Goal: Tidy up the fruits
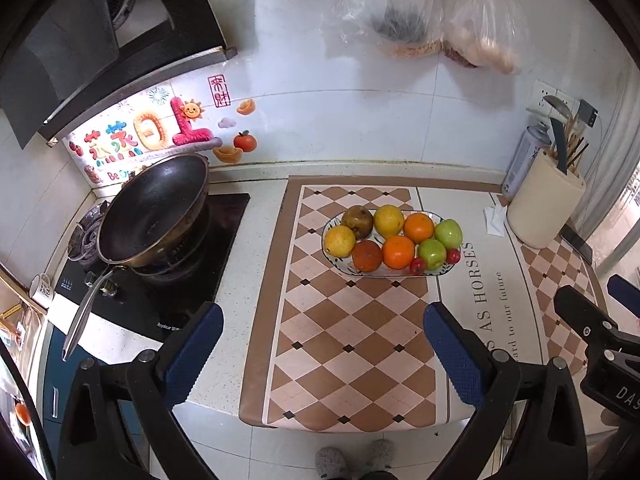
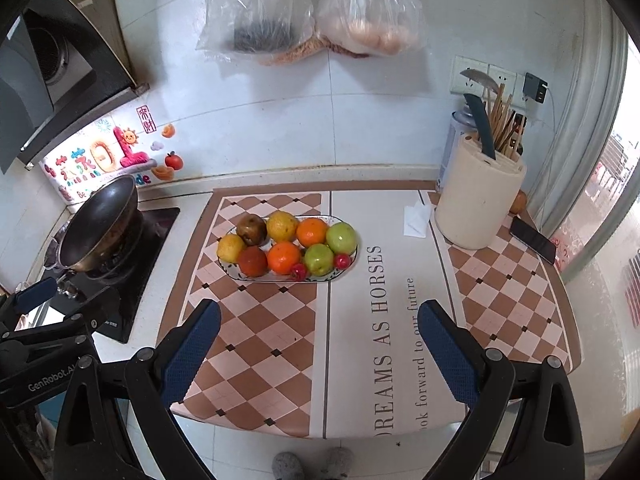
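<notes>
Both grippers, left gripper and right gripper, gape empty; ahead, the checkered brown mat reads "DREAMS AS HORSES" beside an oval patterned fruit plate.

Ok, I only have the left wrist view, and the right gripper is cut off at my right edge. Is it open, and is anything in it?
Observer: The right gripper is open with nothing between its fingers, over the mat, short of the fruit plate.
Operator: Is anything hidden behind the utensil holder?
Observer: Yes, a small round orange-brown thing sits behind the utensil holder, near the wall; I cannot tell what it is.
Operator: My mat lettering is cut off too.
Observer: The large line reads "DREAMS AS HORSES".
</notes>
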The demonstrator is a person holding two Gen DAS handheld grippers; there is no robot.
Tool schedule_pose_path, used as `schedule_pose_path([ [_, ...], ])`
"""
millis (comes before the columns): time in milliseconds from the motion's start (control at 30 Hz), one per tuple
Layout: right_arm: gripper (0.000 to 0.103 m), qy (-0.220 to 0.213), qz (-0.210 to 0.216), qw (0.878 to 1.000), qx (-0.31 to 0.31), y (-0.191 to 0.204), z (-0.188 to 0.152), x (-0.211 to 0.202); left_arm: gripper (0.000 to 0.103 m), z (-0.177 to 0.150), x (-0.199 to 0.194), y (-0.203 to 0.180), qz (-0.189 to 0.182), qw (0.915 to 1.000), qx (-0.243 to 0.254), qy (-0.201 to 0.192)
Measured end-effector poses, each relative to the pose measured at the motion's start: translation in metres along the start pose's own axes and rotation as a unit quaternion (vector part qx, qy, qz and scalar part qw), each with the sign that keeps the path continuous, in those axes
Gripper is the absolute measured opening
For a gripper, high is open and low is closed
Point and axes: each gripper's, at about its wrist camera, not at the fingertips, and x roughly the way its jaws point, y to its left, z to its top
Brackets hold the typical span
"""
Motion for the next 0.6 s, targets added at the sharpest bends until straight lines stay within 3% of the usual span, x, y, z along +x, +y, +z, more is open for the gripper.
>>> schedule_pose_path([
  [600, 0.101, 0.010, -0.002, 1.000, -0.002, -0.0064, 0.0024, 0.0101, 0.102, 0.0056, 0.0098, -0.0061, -0.001, 1.0000, -0.001, 0.002],
])
